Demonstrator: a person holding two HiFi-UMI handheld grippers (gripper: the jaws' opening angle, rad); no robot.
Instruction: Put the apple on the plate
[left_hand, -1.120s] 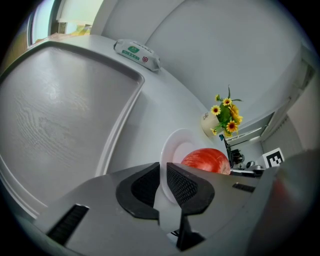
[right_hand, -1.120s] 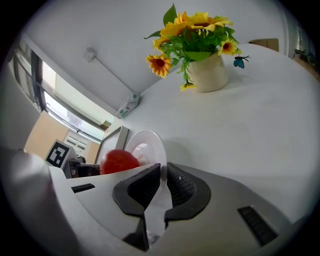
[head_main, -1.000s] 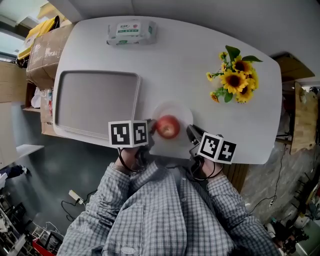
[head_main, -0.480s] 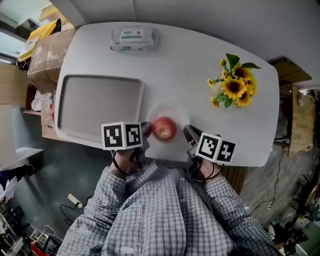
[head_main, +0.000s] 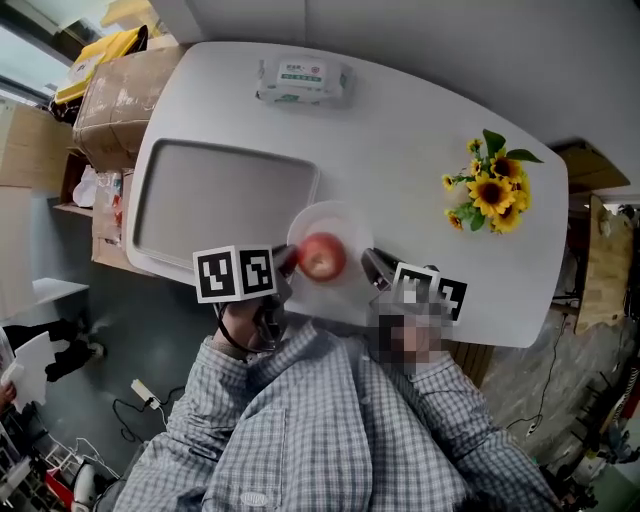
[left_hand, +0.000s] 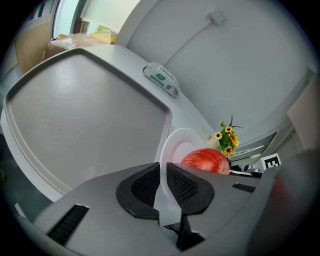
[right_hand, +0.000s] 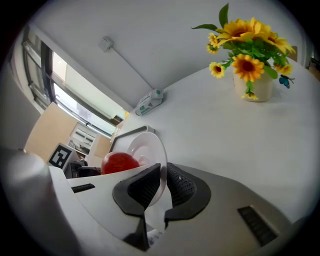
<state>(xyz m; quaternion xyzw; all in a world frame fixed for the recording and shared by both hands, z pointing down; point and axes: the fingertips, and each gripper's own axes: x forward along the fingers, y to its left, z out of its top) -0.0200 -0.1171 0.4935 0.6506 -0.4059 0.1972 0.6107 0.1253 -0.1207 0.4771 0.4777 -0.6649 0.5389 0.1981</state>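
White desk (head_main: 400, 130) spanned the frame, and at its lower centre the apple (head_main: 321, 256) sat on the plate (head_main: 335, 219), whose opposite rims the left tongs (head_main: 288, 259) and right tongs (head_main: 370, 263) each clamped.

Soft, even daylight is filling the scene, leaving only faint shadows on the white table (head_main: 420, 130). Both gripper views are bowing strongly toward dark, rounded corners, and a window (right_hand: 75, 107) is glaring white.
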